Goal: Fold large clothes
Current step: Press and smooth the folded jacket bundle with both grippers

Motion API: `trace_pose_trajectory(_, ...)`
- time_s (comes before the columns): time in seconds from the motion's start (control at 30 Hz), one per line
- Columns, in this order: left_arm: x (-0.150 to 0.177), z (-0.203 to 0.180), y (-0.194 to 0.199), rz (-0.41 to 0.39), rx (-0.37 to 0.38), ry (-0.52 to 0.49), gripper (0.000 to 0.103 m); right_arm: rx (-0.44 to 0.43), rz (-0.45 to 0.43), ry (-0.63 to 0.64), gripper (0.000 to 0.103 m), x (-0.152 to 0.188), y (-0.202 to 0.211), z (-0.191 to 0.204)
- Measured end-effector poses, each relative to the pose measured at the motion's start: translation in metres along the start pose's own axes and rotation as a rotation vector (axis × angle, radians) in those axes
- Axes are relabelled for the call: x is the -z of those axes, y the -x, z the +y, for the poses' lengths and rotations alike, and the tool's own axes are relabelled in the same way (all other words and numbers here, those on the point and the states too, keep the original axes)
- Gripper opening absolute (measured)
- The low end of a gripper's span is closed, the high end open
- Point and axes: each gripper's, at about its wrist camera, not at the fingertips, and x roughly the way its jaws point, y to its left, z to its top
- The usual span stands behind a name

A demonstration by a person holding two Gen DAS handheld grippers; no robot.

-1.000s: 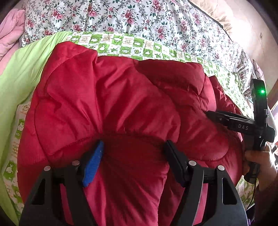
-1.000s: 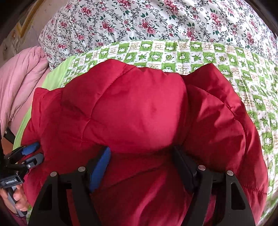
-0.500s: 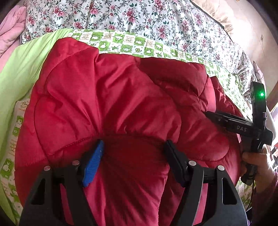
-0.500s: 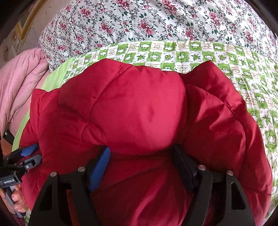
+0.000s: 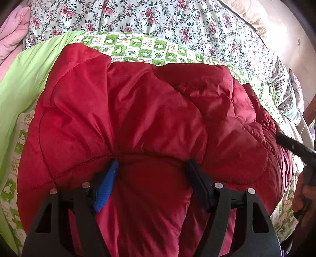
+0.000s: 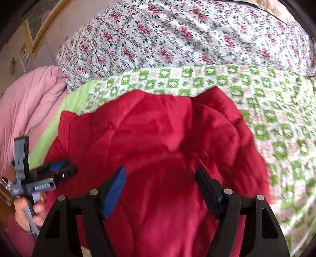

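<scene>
Padding of the red quilted jacket (image 5: 150, 110) bulges between your left gripper (image 5: 152, 174) fingers, which stand wide and clamp a thick fold near its near edge. Your right gripper (image 6: 160, 178) fingers also stand wide, with the jacket's cloth under and between them; whether they press it you cannot tell. The jacket lies bunched on the green checked blanket (image 6: 276, 118), in front of the floral quilt (image 5: 158, 17).
</scene>
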Motion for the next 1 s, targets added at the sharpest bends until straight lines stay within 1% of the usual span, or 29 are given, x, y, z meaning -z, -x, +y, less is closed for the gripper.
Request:
trace_pose_trajectory(0.1,0.001,-0.001,0.0,0.001,-0.007,0.0,0.072,0.047,0.036,-0.003,0.073,0.013,-0.002,-0.013)
trace_pose_trajectory(0.3,0.002,-0.007,0.002,0.009,-0.043,-0.004,0.072,0.045,0.044,-0.015,0.073,0.031,-0.012,-0.028)
trace_pose_trajectory(0.5,0.004,-0.02,0.013,0.014,-0.118,-0.029,0.072,0.042,0.042,-0.026,0.073,0.036,-0.013,-0.03)
trace_pose_trajectory(0.63,0.009,-0.025,0.027,0.004,-0.146,-0.034,0.071,0.046,0.042,-0.034,0.073,0.04,-0.01,-0.03)
trace_pose_trajectory(0.77,0.017,-0.03,0.042,-0.012,-0.209,-0.054,0.071,0.056,0.048,-0.039,0.073,0.042,-0.008,-0.03)
trace_pose_trajectory(0.93,0.028,-0.029,0.057,-0.023,-0.229,-0.04,0.071,0.066,0.052,-0.046,0.073,0.044,-0.005,-0.029)
trace_pose_trajectory(1.0,0.032,-0.029,0.06,-0.028,-0.245,-0.049,0.071,0.068,0.053,-0.05,0.073,0.046,-0.004,-0.029)
